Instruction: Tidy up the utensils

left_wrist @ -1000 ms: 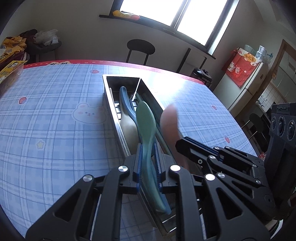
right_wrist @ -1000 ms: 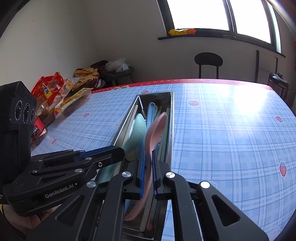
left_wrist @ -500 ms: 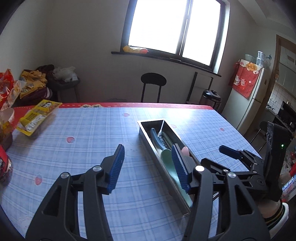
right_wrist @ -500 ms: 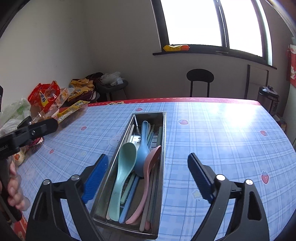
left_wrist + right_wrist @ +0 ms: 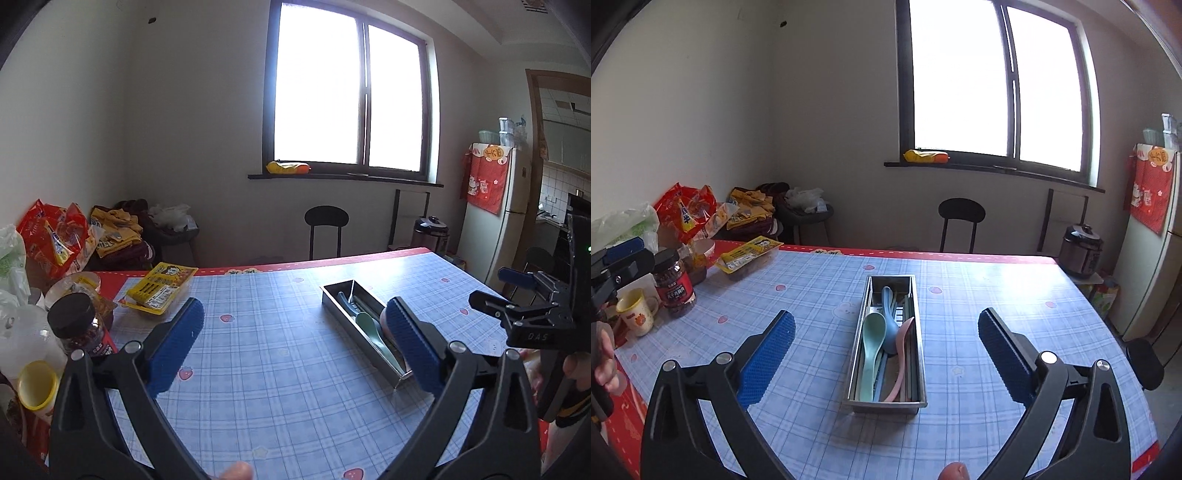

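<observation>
Both grippers have pulled back from the steel tray (image 5: 921,363), left gripper (image 5: 295,347) and right gripper (image 5: 885,353) spread wide, holding nothing.
Smooth plastic green spoon (image 5: 872,339), blue spoon (image 5: 888,306) and pink spoon (image 5: 900,354) lie lengthwise inside at frame centre, bowls toward the window.

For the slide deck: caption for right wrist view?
Open right gripper above metal tray holding green, blue, pink spoons.

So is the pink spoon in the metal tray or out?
In: the pink spoon lies inside the metal tray, beside the green spoon.
</observation>
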Available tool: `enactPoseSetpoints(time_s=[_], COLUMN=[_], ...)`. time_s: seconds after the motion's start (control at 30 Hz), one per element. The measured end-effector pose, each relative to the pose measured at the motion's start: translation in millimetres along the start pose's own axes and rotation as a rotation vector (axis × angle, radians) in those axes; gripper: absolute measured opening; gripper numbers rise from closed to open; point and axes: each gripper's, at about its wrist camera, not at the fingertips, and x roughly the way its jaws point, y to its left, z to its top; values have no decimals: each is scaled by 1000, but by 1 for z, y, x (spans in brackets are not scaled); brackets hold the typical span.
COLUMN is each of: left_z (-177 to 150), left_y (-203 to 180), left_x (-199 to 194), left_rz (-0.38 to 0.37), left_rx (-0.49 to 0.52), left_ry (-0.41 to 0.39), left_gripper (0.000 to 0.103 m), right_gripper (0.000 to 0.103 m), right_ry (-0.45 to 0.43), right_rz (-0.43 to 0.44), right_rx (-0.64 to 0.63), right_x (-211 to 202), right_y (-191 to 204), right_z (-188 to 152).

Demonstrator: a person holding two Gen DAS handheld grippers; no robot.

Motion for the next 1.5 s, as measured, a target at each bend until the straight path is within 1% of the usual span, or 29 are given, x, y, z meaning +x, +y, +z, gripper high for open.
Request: enactPoseSetpoints(time_s=[0.07,0.13,0.3,0.4,0.53,0.8,1.23,1.5], left_z=[-2,-5,-12,-15,-20,-20,-21,-24], left_y=[0,-1,0,-1,-5,-3,-5,-14], left_x=[-17,-32,-54,-61,-70,-71,-66,-64], left_rz=[12,-1,-34,-30,14,38,46,60], left_rx=[17,32,36,40,45,42,47,83], left_ry=[-18,-31,-32,-35,-53,-40,-25,-23], left_gripper=[97,97,97,97,97,97,97,97], right_gripper=[97,97,97,97,97,97,97,97], right_ry=[4,11,-17,-31,-54,-67,-54,-46], right_rz=[-27,-74,-93,-119,-155,-168,-179,-183], right_rx=[2,-1,-1,-7,-21,-36,-41,-32], right_x=[-17,-32,-63,-76,-87,-94,-89,-84], right_y=[5,10,12,12,16,19,19,13], right_z=[-1,-4,-13,-13,-11,-9,-9,-11])
